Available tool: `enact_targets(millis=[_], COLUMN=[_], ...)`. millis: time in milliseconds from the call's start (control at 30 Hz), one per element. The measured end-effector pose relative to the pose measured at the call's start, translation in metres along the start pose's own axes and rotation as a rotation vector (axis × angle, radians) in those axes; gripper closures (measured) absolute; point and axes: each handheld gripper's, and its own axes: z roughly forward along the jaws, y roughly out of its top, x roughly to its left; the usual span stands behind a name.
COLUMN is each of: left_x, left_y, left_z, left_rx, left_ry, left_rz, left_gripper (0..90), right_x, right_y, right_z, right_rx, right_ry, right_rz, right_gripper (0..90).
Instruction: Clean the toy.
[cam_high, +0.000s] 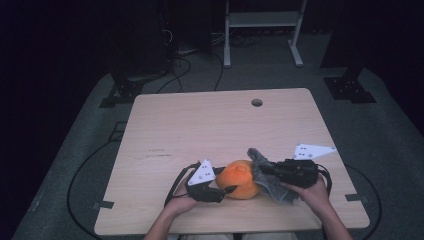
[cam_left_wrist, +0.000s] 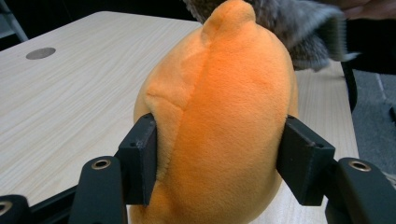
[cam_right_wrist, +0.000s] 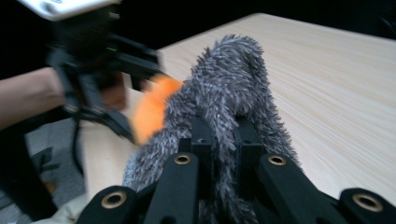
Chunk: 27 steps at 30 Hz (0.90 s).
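Orange plush toy (cam_left_wrist: 219, 116) held on the wooden surface (cam_high: 200, 125) while grey furry cloth (cam_right_wrist: 229, 88) is worked against it.
Left gripper (cam_high: 222, 192) clamps the toy's sides; right gripper (cam_right_wrist: 223, 140) pinches the cloth; keep the toy steady, drawing the cloth gently.

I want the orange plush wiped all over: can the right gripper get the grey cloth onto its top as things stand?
Probably yes. The right gripper, shut on the grey cloth, sits beside the orange plush; the left gripper clamps its sides, leaving the top bare.

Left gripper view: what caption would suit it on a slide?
Two black jaws of the left gripper squeeze a soft orange plush toy above a light wooden table.
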Motion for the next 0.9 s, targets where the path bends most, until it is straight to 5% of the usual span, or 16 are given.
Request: enact_targets(millis=[267, 400, 700, 900], left_x=[0.005, 0.003, 0.005, 0.003], left_y=[0.006, 0.010, 0.012, 0.022], left_z=[-0.008, -0.011, -0.015, -0.022], left_rx=[-0.020, -0.036, -0.014, -0.044], left_ry=[0.006, -0.013, 0.014, 0.015], left_rz=[-0.038, -0.038, -0.051, -0.056], left_gripper=[37.1, 37.1, 37.4, 37.3], right_x=[0.020, 0.024, -0.008, 0.018], right_y=[0.018, 0.019, -0.018, 0.007], right_z=[-0.002, 0.006, 0.019, 0.008], right_rx=[-0.069, -0.038, 0.055, -0.049], right_ry=[0.105, 0.056, -0.034, 0.022], right_rz=[-0.026, -0.048, 0.065, -0.018], right_gripper=[81.5, 81.4, 81.4, 81.4])
